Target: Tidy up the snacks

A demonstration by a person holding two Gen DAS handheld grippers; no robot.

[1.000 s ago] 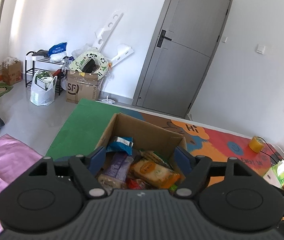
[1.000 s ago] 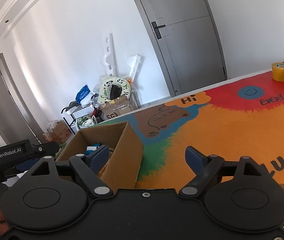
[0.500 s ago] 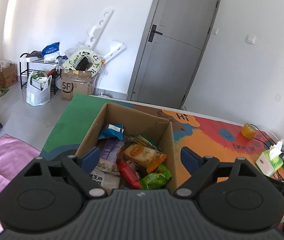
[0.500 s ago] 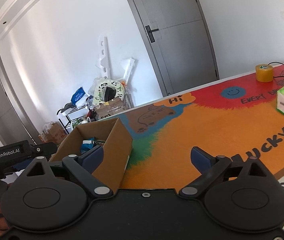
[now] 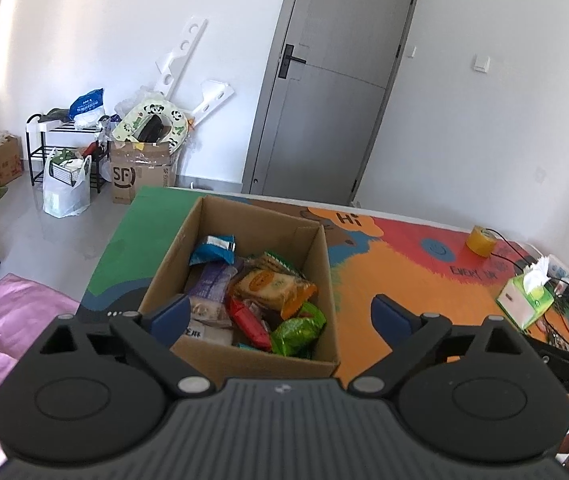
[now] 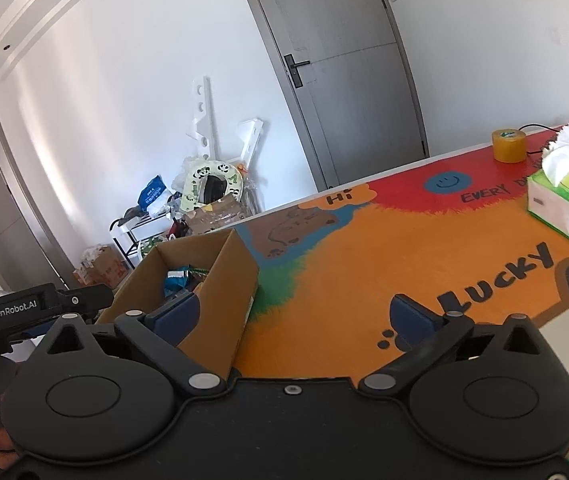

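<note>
An open cardboard box (image 5: 253,356) stands on the left part of the colourful table mat (image 5: 396,276). It holds several snack packs, among them a blue packet (image 5: 212,249), an orange-edged biscuit pack (image 5: 272,286), a red packet (image 5: 248,322) and a green bag (image 5: 298,330). My left gripper (image 5: 280,314) hovers just before the box's near wall, jaws opening wide and gripping nothing. My right gripper (image 6: 294,314) is to the right of the box (image 6: 224,300), over the orange mat; its jaws are opening too, with nothing between them.
A green tissue box (image 6: 564,200) and a yellow tape roll (image 6: 507,146) sit at the table's far right, with cables beside them. A pink cloth (image 5: 4,320) lies left of the table. Boxes, bags and a rack crowd the far wall by the grey door (image 5: 324,100).
Both grippers drew back from the box, so it looks farther off and more of the table shows. Both pairs of jaws spread wider.
</note>
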